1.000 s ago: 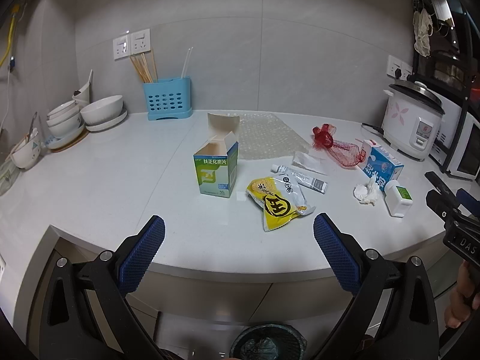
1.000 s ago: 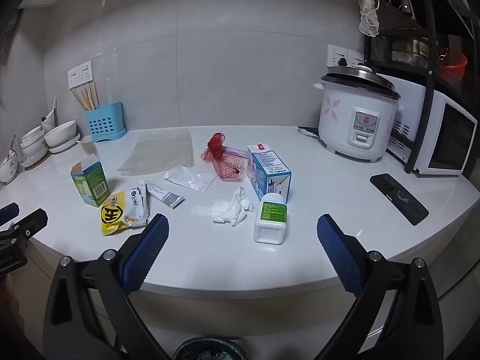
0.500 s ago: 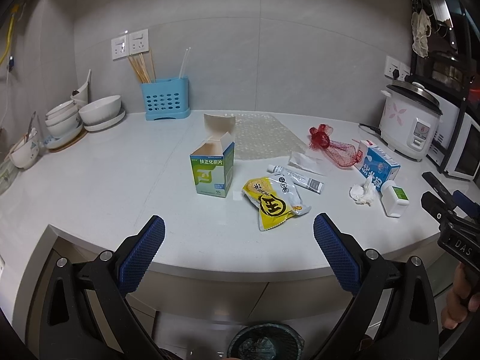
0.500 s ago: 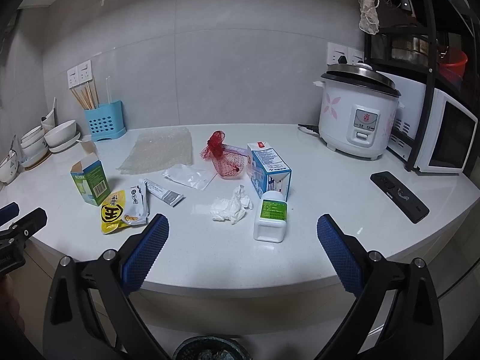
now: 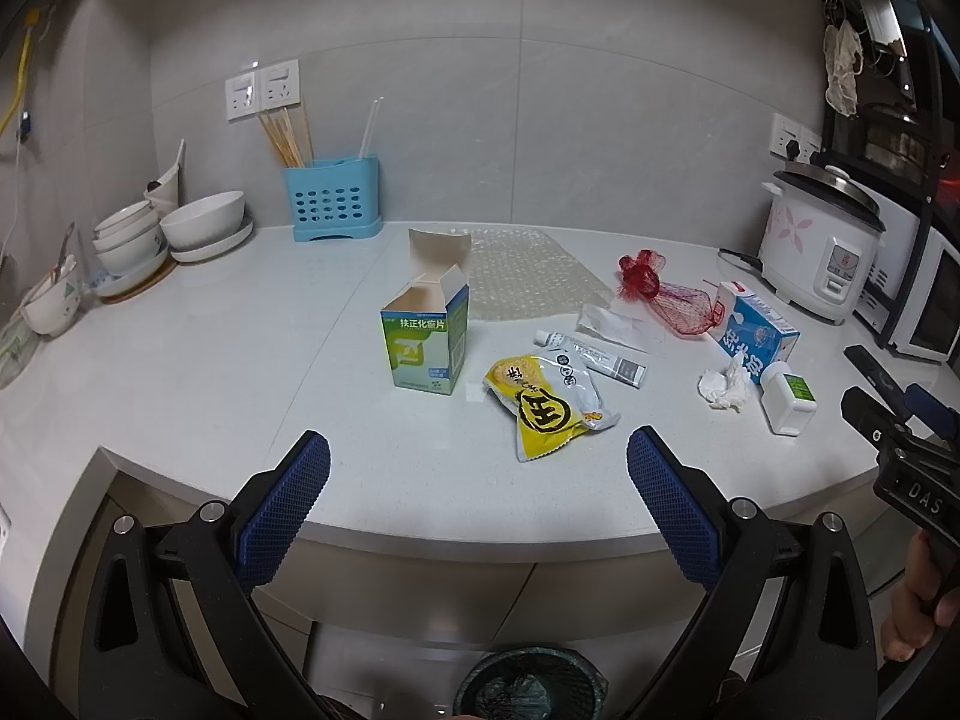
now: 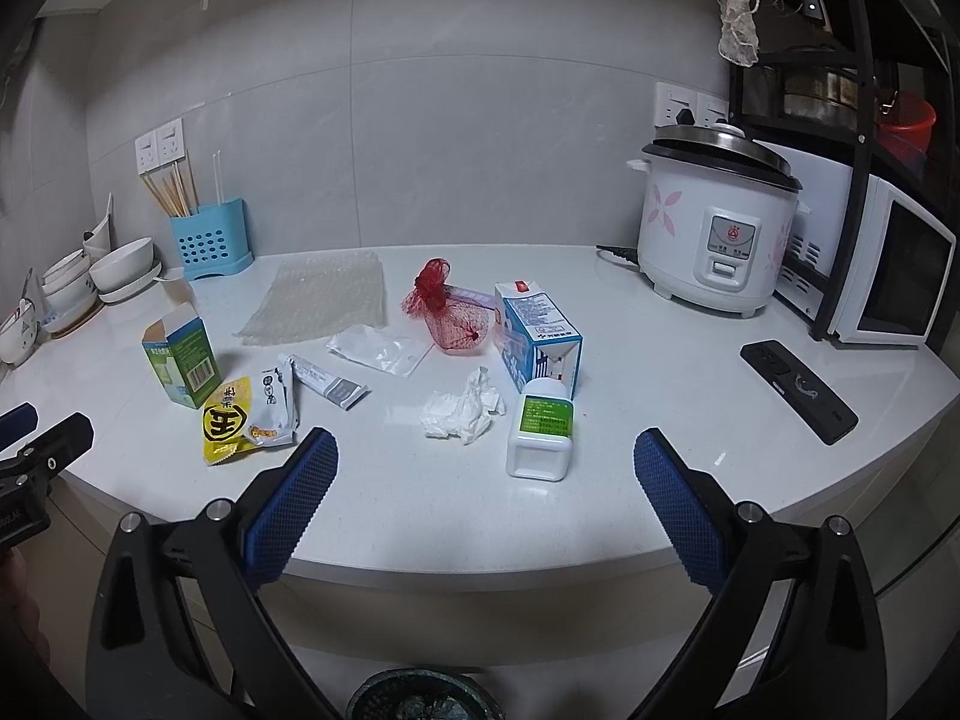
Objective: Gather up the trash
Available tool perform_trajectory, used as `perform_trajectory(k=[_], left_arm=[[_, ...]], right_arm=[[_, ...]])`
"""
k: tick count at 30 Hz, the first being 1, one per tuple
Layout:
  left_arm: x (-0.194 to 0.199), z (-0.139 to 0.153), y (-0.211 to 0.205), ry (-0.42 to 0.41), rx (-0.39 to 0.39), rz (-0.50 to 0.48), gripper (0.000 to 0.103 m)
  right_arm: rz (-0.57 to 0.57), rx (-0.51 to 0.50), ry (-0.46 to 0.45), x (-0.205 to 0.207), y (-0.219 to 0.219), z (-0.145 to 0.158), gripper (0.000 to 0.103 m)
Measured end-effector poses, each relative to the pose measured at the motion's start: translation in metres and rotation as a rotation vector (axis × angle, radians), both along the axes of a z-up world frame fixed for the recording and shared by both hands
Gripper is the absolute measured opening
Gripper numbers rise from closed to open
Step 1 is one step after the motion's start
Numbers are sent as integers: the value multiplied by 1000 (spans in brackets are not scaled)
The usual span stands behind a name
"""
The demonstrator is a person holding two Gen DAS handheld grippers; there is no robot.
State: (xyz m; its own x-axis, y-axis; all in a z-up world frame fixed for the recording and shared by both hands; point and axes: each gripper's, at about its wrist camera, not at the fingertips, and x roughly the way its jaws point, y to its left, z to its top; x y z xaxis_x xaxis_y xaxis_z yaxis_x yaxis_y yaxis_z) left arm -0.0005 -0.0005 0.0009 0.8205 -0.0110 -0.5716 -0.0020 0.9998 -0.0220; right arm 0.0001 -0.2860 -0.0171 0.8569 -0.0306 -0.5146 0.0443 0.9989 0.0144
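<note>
On the counter (image 5: 210, 360) the trash lies spread and untouched: an open green box (image 5: 425, 336), a yellow wrapper (image 5: 543, 405), a tube (image 5: 591, 354), a clear packet (image 5: 606, 321), a bubble sheet (image 5: 528, 282), a red net (image 5: 666, 294), a blue carton (image 5: 756, 339), a tissue (image 5: 723, 384) and a white bottle (image 5: 787, 397); below the counter edge, between the views' lower fingers, a bin (image 5: 531, 687) waits. Left gripper (image 5: 477, 495) and right gripper (image 6: 483, 492) both hang short of the edge, jaws wide, holding nothing; the step in hand is judged to be the approach, no item collected yet. Next move, as a judgement: advance one gripper over the nearest piece, the wrapper for the left, the tissue (image 6: 462, 411) or bottle (image 6: 540, 429) for the right; the flat wrapper calls for a low pinch at its raised edge; the bottle, lying on its side, may roll.
</note>
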Motion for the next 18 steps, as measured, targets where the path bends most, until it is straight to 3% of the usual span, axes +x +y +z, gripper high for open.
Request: perform_trajectory(k=[18], left_arm=[[-3,2,2,0,3,14,97]], right_arm=[[2,2,6,-2,2,0,95]])
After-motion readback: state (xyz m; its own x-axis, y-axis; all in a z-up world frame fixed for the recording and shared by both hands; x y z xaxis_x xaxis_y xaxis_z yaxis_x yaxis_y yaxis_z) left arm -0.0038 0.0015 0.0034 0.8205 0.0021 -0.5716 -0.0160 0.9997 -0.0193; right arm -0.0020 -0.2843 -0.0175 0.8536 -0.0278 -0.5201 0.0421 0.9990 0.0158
